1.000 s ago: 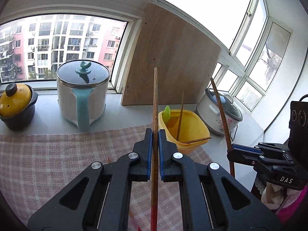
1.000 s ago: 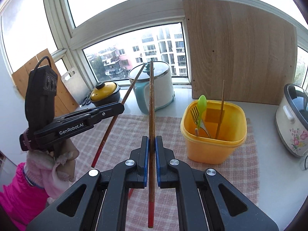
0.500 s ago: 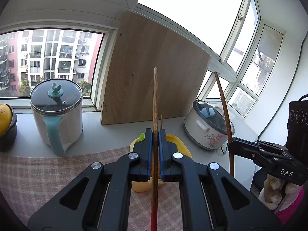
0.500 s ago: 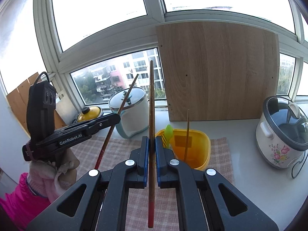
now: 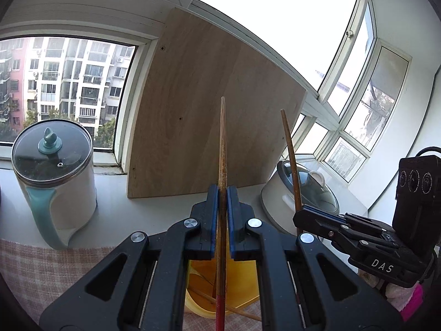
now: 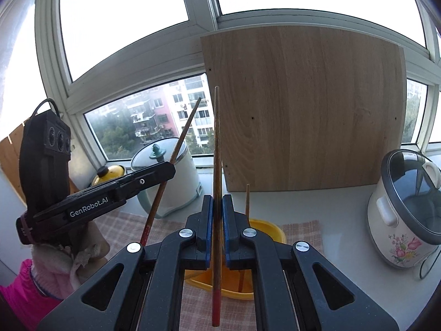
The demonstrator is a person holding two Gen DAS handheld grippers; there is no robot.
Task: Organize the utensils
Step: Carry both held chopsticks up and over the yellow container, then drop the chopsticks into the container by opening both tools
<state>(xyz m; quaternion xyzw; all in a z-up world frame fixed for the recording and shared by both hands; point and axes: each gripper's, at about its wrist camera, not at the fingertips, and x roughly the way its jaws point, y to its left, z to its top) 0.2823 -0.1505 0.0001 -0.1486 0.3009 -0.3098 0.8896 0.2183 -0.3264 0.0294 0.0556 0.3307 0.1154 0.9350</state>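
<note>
My left gripper is shut on a wooden chopstick with a red lower end, held upright over the yellow utensil bin. My right gripper is shut on a second red-ended chopstick, also upright above the same yellow bin. One loose chopstick stands in the bin. The right gripper shows in the left wrist view beside the bin, and the left gripper shows in the right wrist view. The bin's inside is mostly hidden by the jaws.
A white kettle with a teal handle stands left of the bin, a flowered rice cooker to its right. A wooden board leans on the window behind. A yellow-lidded pot sits far left. A checked cloth covers the counter.
Both grippers have moved forward and over the yellow bin, each still holding its chopstick upright. The bin now sits under the jaws, and the green spoon and fork are hidden.
</note>
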